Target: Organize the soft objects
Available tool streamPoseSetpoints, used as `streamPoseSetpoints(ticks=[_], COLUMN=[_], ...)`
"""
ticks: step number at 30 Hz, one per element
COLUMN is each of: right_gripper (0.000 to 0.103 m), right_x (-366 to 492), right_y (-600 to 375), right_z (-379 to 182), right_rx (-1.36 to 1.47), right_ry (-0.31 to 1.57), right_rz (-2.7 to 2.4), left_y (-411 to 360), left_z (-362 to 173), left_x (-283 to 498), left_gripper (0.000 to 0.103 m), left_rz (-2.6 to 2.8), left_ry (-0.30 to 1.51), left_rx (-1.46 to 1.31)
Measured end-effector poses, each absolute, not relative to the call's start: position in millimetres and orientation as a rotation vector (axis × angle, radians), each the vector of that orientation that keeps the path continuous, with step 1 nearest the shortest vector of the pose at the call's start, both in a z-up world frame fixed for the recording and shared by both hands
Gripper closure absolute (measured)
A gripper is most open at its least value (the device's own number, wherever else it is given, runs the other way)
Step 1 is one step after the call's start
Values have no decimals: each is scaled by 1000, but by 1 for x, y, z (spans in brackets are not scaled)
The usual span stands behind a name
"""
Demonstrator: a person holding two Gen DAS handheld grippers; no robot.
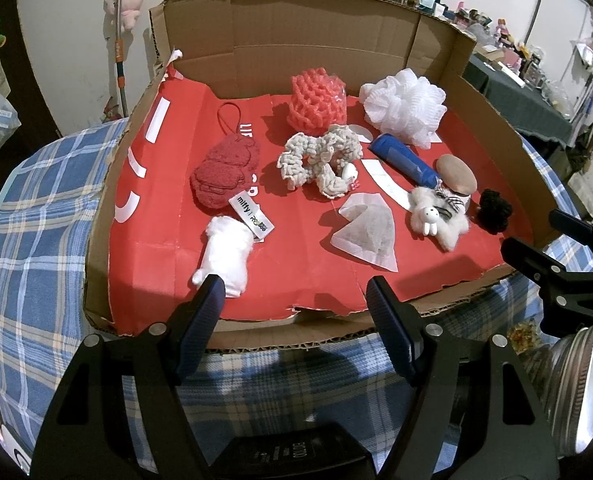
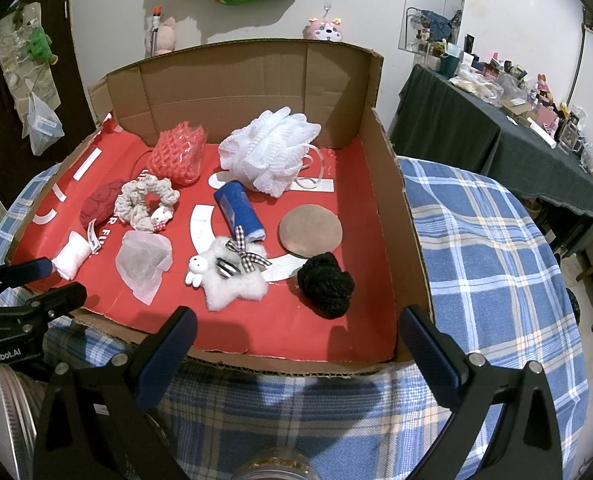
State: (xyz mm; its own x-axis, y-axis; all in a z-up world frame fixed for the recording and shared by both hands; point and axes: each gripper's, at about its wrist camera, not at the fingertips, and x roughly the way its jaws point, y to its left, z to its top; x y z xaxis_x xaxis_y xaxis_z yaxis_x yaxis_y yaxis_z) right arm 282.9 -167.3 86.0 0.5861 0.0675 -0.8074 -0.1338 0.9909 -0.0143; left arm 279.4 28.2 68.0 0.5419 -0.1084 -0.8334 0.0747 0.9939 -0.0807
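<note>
Soft things lie in a cardboard tray (image 1: 492, 120) with a red floor: a white bath pouf (image 1: 404, 106) (image 2: 268, 148), a coral foam net (image 1: 316, 102) (image 2: 178, 156), a beige scrunchie (image 1: 320, 158) (image 2: 146, 200), a dark red plush (image 1: 224, 172), a white plush with a tag (image 1: 228, 254) (image 2: 70, 258), a white mesh pouch (image 1: 368, 232) (image 2: 144, 262), a fluffy bunny clip (image 1: 440, 214) (image 2: 232, 278), a black scrunchie (image 1: 494, 210) (image 2: 328, 284), a brown round pad (image 2: 310, 230), a blue roll (image 2: 238, 212). My left gripper (image 1: 296, 300) and right gripper (image 2: 298, 330) are open and empty at the tray's near edge.
The tray sits on a blue plaid cloth (image 2: 488, 248). A metal-lidded jar (image 1: 584, 380) stands beside the grippers at the front. A cluttered table with a dark cloth (image 2: 496, 132) is at the right. Plush toys hang on the back wall.
</note>
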Motion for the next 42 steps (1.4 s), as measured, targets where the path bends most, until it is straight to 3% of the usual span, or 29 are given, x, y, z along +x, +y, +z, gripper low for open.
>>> streamPoseSetpoints(ticks=[25,27,32,35,42], right_gripper=[0,0,0,0,0], right_x=[262,254,222,194,136], right_y=[-182,-186,-193,-194,-184], right_z=[120,127,141,147,133], right_rx=[-28,-30,-34,-37,-51], right_ry=[883,865,818,776,730], right_rz=[117,105,79,82,126], left_y=[29,30,34,34,16], left_z=[92,100,121,128,111], left_x=[244,233,196,169,118], left_gripper=[30,23,20,8,7], left_rz=[-132,-126,-91,-106,-126], left_ry=[919,888,791,736,690], left_rx=[-59,-53,-56,-76,-59])
